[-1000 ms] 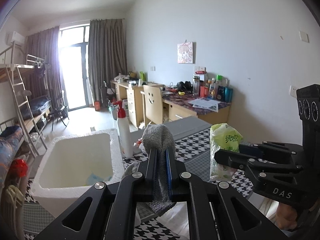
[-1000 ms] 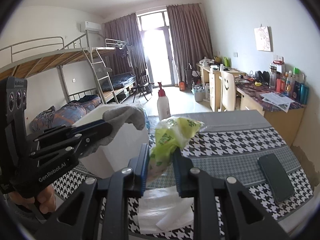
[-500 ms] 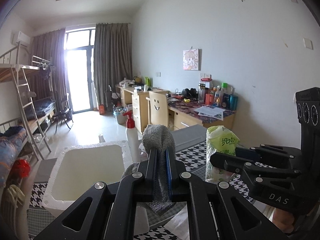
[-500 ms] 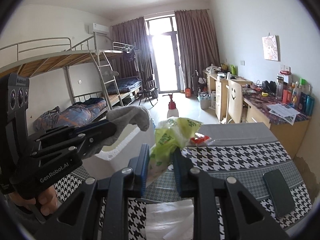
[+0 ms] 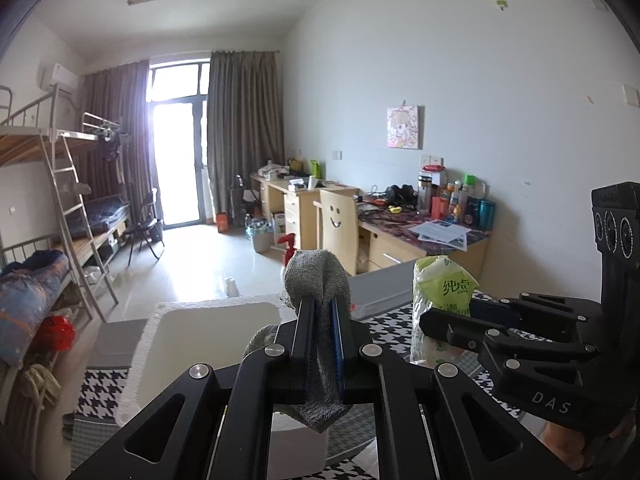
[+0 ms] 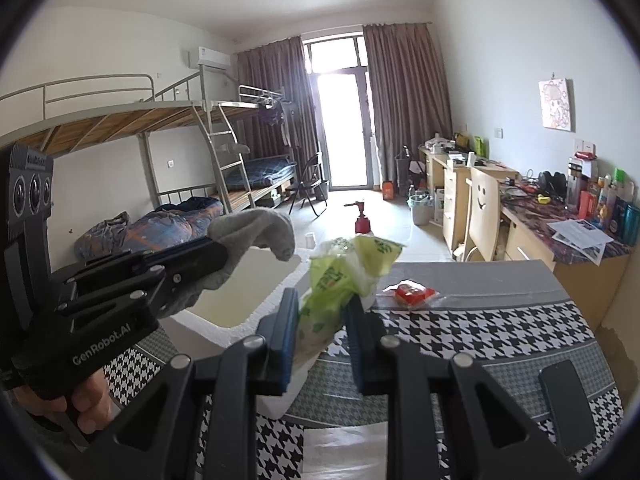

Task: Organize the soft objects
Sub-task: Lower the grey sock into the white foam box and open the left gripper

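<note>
Left wrist — foam box [image 5: 160, 320] lower than before, sock [image 5: 316, 280] gripped.

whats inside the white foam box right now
The white foam box shows only bare pale inner walls; its floor is hidden by the rim, the gray sock and left gripper.

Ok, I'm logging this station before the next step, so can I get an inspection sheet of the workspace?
Surface: houndstooth cloth on the table.
Job's things: grey sock, green tissue pack, white foam box open.
Clutter: black phone, red packet, red-capped spray bottle.
Grippers: left gripper jaws clamp the sock; right gripper jaws clamp the tissue pack.
Cables: nothing seen.
Surroundings: bunk beds, desk, smiley chair, curtains.
</note>
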The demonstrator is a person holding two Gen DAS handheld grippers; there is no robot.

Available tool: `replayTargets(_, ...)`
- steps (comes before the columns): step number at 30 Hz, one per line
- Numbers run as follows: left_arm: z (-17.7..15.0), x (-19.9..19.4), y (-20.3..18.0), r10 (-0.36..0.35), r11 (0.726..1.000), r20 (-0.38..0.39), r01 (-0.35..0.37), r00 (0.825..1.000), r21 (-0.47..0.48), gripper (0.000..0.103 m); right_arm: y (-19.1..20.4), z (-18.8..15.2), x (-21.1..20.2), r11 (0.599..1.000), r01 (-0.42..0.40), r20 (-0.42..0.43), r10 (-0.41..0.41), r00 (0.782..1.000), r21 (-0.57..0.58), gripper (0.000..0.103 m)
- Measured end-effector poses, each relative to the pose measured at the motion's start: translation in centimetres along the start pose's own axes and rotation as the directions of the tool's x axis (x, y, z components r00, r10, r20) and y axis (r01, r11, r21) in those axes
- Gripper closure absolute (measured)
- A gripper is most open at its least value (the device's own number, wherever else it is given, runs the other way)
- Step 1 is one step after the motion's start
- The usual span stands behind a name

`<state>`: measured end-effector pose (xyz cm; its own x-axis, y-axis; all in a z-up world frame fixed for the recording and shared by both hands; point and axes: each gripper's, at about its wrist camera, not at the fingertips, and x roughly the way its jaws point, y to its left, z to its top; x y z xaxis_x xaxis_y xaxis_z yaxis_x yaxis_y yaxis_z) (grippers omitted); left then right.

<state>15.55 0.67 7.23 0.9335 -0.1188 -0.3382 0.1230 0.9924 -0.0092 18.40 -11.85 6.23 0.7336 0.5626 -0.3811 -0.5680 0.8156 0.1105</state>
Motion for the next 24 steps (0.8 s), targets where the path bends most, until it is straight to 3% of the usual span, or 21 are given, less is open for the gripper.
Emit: replayTargets(24,-0.1,0.3,4.0,0.160,0.985,0.002,-0.160,0.987,-0.064,0.094,2.9,1.7,3.5,0.987,-0.149,-0.031,0.147,0.989,-0.063,0.076)
